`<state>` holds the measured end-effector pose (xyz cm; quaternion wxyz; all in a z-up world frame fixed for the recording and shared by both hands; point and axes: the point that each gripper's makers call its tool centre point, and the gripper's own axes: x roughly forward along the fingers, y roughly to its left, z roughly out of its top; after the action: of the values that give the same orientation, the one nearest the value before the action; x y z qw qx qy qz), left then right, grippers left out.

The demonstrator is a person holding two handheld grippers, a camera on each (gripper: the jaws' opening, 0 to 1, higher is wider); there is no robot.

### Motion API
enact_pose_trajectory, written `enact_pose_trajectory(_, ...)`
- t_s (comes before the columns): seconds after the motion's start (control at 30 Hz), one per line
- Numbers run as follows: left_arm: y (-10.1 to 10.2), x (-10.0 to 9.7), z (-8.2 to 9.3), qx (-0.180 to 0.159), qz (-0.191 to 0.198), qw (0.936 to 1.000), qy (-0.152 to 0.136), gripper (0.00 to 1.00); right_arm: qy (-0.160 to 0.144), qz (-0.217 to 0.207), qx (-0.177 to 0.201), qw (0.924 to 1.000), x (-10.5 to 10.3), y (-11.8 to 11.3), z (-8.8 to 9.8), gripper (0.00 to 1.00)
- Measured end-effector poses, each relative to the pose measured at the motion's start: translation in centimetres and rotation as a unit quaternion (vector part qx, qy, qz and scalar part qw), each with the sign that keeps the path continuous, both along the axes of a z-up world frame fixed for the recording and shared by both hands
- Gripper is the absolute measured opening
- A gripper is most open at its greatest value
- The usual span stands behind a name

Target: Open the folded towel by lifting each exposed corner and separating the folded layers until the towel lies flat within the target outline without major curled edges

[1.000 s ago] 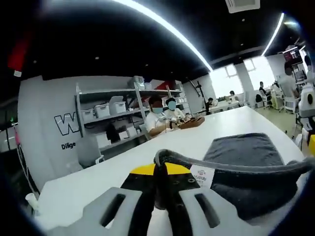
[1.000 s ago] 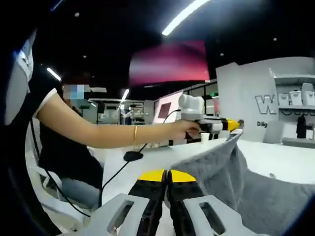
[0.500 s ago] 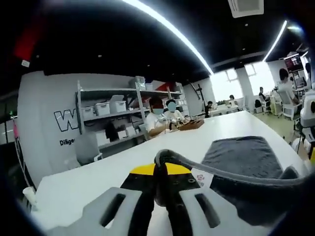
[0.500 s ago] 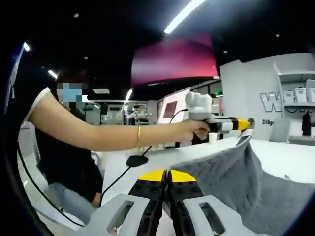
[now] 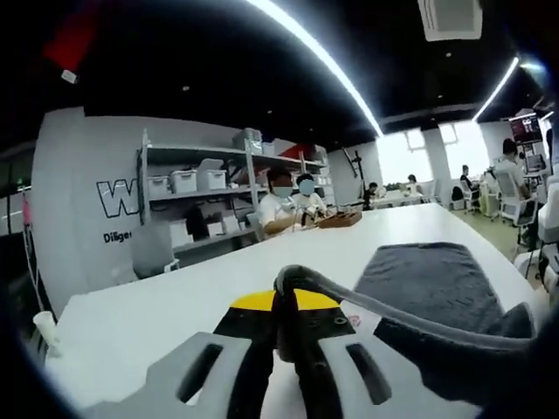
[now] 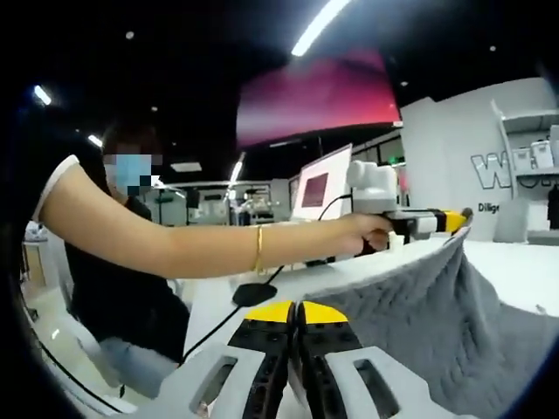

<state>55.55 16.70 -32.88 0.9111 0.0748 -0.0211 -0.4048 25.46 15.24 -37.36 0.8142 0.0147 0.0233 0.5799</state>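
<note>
White table spans room; grey towel partly lying on it, near edge lifted and stretched taut between both claws. Left gripper jaws pressed together, pinching towel corner. Right gripper jaws pressed together on towel edge

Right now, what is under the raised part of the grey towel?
Both grippers hold the grey towel up by its near edge: left gripper, right gripper. Its far part lies flat on the white table. The hanging cloth covers whatever lies beneath the lifted part.
</note>
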Motion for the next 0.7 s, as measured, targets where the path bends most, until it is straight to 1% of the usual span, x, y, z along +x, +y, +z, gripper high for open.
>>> enact_pose_trajectory(0.03, 0.3, 0.1, -0.1, 0.01, 0.004, 0.9999, -0.002, 0.04, 0.0, 0.0, -0.001, 1.0, 0.0, 0.0, -0.1, 0.0)
enact_pose_trajectory(0.07, 0.3, 0.1, -0.1, 0.011, 0.003, 0.9999, -0.004, 0.04, -0.001, 0.003, -0.003, 1.0, -0.2, 0.0, -0.1, 0.0)
enact_pose_trajectory(0.17, 0.6, 0.2, 0.1, 0.003, -0.001, 1.0, -0.002, 0.04, 0.002, 0.01, -0.004, 0.9999, -0.6, 0.1, -0.1, 0.0)
enact_pose_trajectory(0.27, 0.9, 0.3, -0.2, 0.012, 0.0, 0.9999, 0.002, 0.04, 0.003, 0.015, -0.005, 0.9999, -0.8, 0.0, 0.0, 0.0)
enact_pose_trajectory(0.37, 1.4, 0.4, -0.5, 0.009, 0.0, 0.9999, 0.006, 0.04, 0.0, 0.022, -0.01, 0.9997, -1.0, 0.1, -0.1, 0.0)
enact_pose_trajectory(0.4, 1.6, 0.4, -0.6, 0.009, 0.0, 0.9999, 0.009, 0.04, 0.002, 0.022, -0.016, 0.9996, 0.3, 3.7, -0.7, 0.0)
enact_pose_trajectory(0.43, 1.8, 0.4, -0.9, 0.011, 0.001, 0.9999, 0.01, 0.04, 0.003, 0.024, -0.017, 0.9996, 1.2, 6.4, -1.1, 0.0)
enact_pose_trajectory(0.47, 1.9, 0.4, -1.1, 0.012, 0.002, 0.9999, 0.012, 0.04, 0.006, 0.027, -0.021, 0.9994, 1.5, 7.5, -1.5, 0.0)
enact_pose_trajectory(0.53, 2.4, 0.6, -1.5, 0.013, 0.005, 0.9998, 0.016, 0.04, 0.008, 0.03, -0.027, 0.9991, 1.7, 8.2, -1.9, 0.0)
enact_pose_trajectory(0.6, 2.8, 0.6, -2.0, 0.011, 0.007, 0.9996, 0.023, 0.04, 0.009, 0.032, -0.03, 0.999, 1.8, 8.4, -2.2, 0.0)
enact_pose_trajectory(0.67, 3.4, 0.8, -2.5, 0.005, 0.008, 0.9995, 0.031, 0.04, 0.006, 0.033, -0.043, 0.9985, 1.9, 8.5, -2.8, 0.0)
enact_pose_trajectory(0.7, 3.6, 0.8, -2.6, 0.002, 0.009, 0.9994, 0.032, 0.04, 0.011, 0.033, -0.041, 0.9985, 1.9, 8.7, -2.9, 0.0)
